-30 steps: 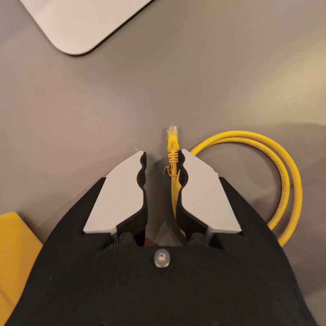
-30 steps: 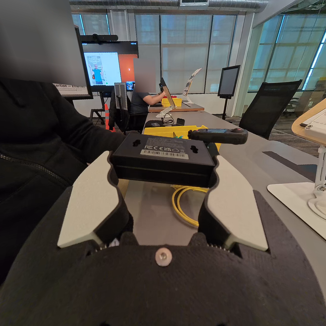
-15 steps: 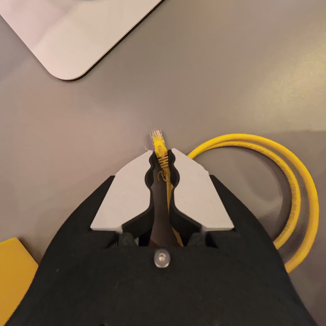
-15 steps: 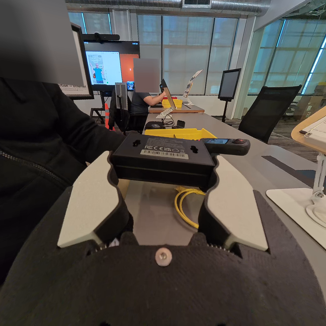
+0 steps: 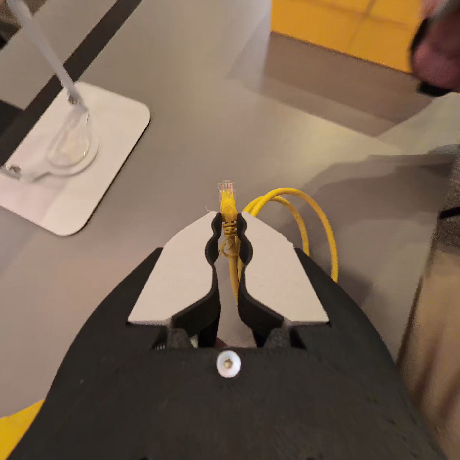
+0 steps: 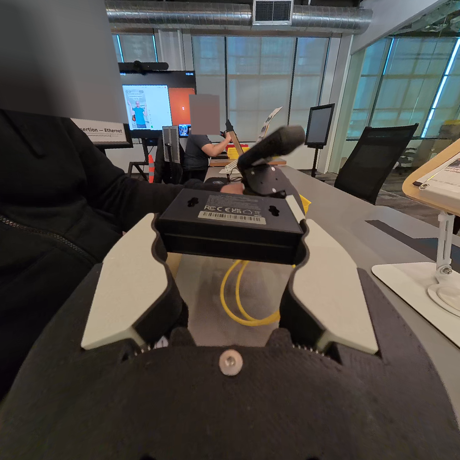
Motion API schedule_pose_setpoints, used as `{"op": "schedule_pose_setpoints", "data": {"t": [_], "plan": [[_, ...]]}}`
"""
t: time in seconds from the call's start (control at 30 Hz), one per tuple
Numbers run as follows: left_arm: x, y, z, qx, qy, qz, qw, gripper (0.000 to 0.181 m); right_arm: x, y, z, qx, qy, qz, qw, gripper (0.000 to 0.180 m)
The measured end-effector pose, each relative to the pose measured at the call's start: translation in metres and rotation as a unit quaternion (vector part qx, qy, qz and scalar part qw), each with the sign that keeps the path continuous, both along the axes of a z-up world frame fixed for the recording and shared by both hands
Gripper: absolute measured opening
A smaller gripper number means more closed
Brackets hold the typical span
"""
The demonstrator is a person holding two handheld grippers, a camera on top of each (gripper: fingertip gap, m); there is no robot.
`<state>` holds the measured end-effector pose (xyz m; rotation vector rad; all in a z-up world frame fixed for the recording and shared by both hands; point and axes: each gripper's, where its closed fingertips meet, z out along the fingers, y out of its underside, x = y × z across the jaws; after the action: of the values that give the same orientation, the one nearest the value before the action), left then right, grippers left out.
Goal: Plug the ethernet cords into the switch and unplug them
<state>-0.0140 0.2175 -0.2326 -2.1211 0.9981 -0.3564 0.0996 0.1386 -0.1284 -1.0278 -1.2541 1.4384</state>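
My left gripper (image 5: 228, 216) is shut on the yellow ethernet cord (image 5: 321, 224) just behind its clear plug (image 5: 226, 189), which sticks out past the fingertips. The cord's coil hangs to the right, lifted off the grey table. My right gripper (image 6: 229, 239) is shut on the black switch (image 6: 229, 219), held above the table with its labelled underside up. The cord's loop (image 6: 234, 303) shows under the switch. The left gripper's body (image 6: 266, 179) shows behind the switch. The switch's ports are hidden.
A white stand base (image 5: 74, 159) with a slanted post sits on the grey table (image 5: 224, 99) at the left; it also shows in the right wrist view (image 6: 408, 288). A yellow bin (image 5: 348, 32) lies beyond. A person in black (image 6: 49, 199) is at the left.
My left gripper closed on the cord behind the plug and lifted it off the table, tilting up and forward. The right gripper kept its hold on the switch.
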Motion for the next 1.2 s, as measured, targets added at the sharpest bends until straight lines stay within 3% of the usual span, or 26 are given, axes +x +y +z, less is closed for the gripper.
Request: {"op": "schedule_pose_setpoints", "data": {"t": [0.2, 0.4, 0.73, 1.2], "plan": [[0.043, -0.061, 0.065, 0.003, -0.055, -0.158, 0.986, 0.012, 0.001, 0.003, 0.001, -0.007, 0.013, 0.012, 1.000, 0.102], [0.061, -0.100, 0.081, 0.004, -0.003, -0.243, 0.970, 0.012, -0.005, 0.002, 0.000, 0.001, 0.002, 0.018, 1.000, 0.102], [0.074, -0.116, 0.079, -0.013, 0.053, -0.295, 0.954, 0.012, -0.015, -0.002, -0.009, 0.011, -0.021, 0.024, 0.999, 0.102], [0.079, -0.122, 0.078, -0.061, 0.049, -0.323, 0.943, 0.012, -0.013, -0.010, -0.010, 0.056, -0.044, 0.021, 0.997, 0.102]]}}
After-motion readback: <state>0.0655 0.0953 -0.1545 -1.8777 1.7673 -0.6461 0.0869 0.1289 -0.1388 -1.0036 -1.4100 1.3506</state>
